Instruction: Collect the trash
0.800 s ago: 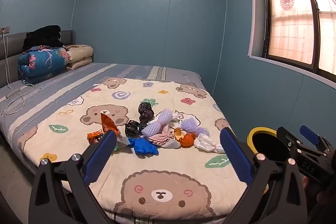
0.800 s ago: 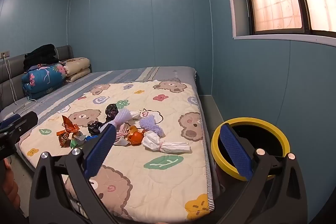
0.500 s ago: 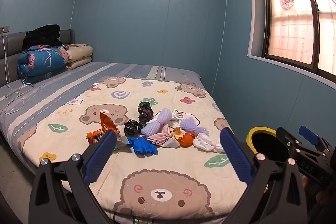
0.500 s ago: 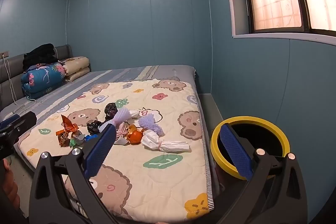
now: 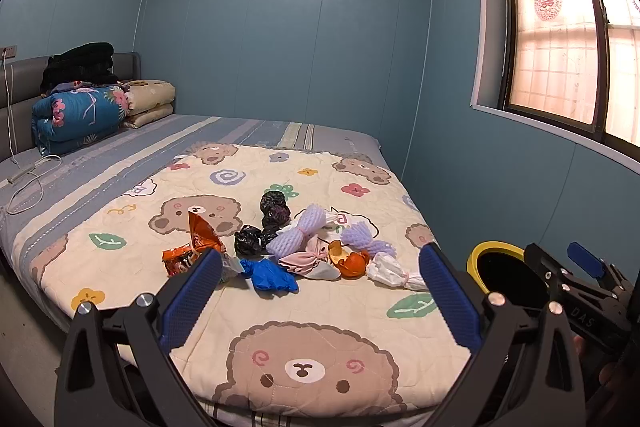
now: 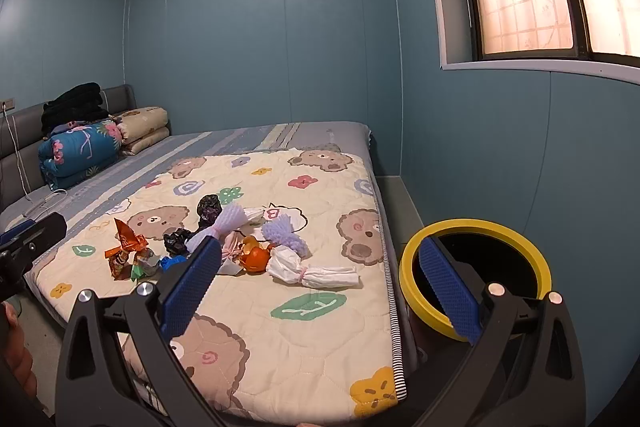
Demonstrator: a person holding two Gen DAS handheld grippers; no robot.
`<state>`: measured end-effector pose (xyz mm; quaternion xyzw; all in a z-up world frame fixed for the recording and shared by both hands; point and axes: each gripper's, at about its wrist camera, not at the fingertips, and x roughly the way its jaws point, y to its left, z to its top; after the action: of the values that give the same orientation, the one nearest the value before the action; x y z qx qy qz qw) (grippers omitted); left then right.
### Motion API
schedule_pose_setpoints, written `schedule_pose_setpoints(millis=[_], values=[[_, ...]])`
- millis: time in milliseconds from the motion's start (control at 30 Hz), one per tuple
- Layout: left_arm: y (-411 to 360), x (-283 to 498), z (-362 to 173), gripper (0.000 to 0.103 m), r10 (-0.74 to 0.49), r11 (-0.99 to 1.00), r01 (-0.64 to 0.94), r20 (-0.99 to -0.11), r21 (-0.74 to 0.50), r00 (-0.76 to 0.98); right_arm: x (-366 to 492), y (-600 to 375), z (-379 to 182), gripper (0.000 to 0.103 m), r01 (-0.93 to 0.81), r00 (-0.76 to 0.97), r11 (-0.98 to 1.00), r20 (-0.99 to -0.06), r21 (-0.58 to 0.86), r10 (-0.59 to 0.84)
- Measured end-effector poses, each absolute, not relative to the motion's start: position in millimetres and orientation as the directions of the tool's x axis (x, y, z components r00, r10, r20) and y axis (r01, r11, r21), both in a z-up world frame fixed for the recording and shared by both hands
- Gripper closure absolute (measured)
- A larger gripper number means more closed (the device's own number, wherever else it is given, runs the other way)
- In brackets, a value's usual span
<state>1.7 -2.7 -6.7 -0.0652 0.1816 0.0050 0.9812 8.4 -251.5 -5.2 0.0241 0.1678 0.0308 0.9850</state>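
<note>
Trash lies in a cluster on the bear-print quilt [image 5: 312,315]: an orange snack wrapper [image 5: 198,239], black crumpled bags [image 5: 250,241], a blue glove [image 5: 272,275], purple foam nets [image 5: 298,231], orange peel [image 5: 350,261] and a white tied tissue [image 5: 390,269]. In the right wrist view the white tissue [image 6: 316,271] lies nearest. A yellow-rimmed black bin [image 6: 476,279] stands on the floor right of the bed. My left gripper [image 5: 320,291] is open and empty, short of the pile. My right gripper [image 6: 320,287] is open and empty, between the bed edge and the bin.
Folded blankets [image 5: 80,115] and a black garment are stacked at the headboard. A white cable [image 5: 28,183] lies on the grey sheet. The blue wall and a window [image 5: 560,47] close the right side. The right gripper shows in the left wrist view [image 5: 576,287].
Both views have shifted only slightly; the trash pile sits a little higher and farther in frame. Both grippers stay open and empty.
</note>
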Motion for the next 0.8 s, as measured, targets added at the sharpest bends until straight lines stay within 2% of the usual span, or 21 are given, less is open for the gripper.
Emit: schedule_pose_setpoints(millis=[800], values=[[-3.5,0.1,-7.9,0.008,-0.025,0.99,-0.029,-0.366,-0.14,0.93,9.2,-250.9,-7.1,0.008,-0.053,0.94,0.997,-0.335,0.057,0.069]])
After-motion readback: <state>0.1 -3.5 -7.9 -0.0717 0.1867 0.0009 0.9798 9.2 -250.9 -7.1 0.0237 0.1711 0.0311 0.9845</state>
